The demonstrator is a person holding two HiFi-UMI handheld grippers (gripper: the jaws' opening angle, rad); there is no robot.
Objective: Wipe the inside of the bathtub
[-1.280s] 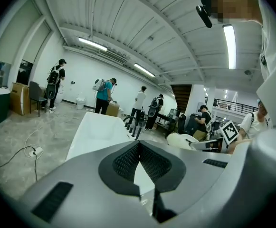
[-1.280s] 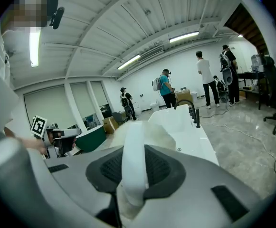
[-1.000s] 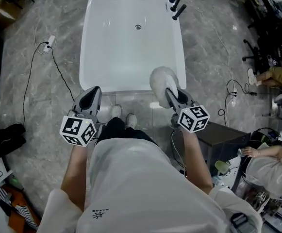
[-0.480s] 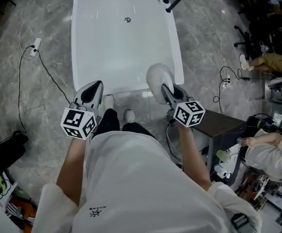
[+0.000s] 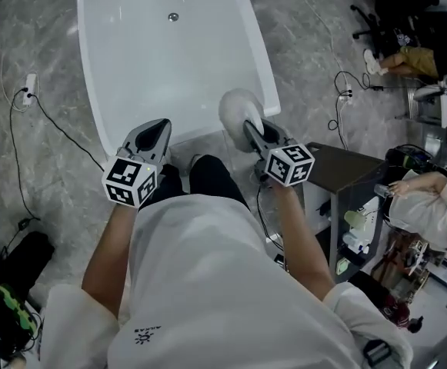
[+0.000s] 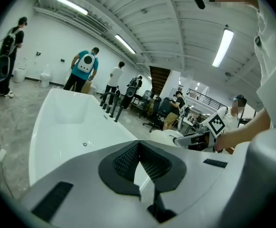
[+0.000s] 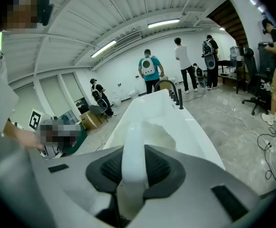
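Clenching the handle of a white round scrubber (image 5: pixel 235 106), the right tool (image 5: pixel 248 127) is hovering over the near right rim of the white bathtub (image 5: pixel 169 68); the left tool (image 5: pixel 159 127), jaws pressed together on nothing, is hovering at the tub's near end.

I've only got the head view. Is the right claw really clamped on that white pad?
Observer: Yes, the right claw is shut on the white pad; a strip of it stands between the jaws.
Operator: And the other one?
Observer: The left claw is shut, tips together, nothing between them.
Operator: Anyone beyond the tub?
Observer: A person in a teal shirt stands past the far end of the bathtub, back turned.
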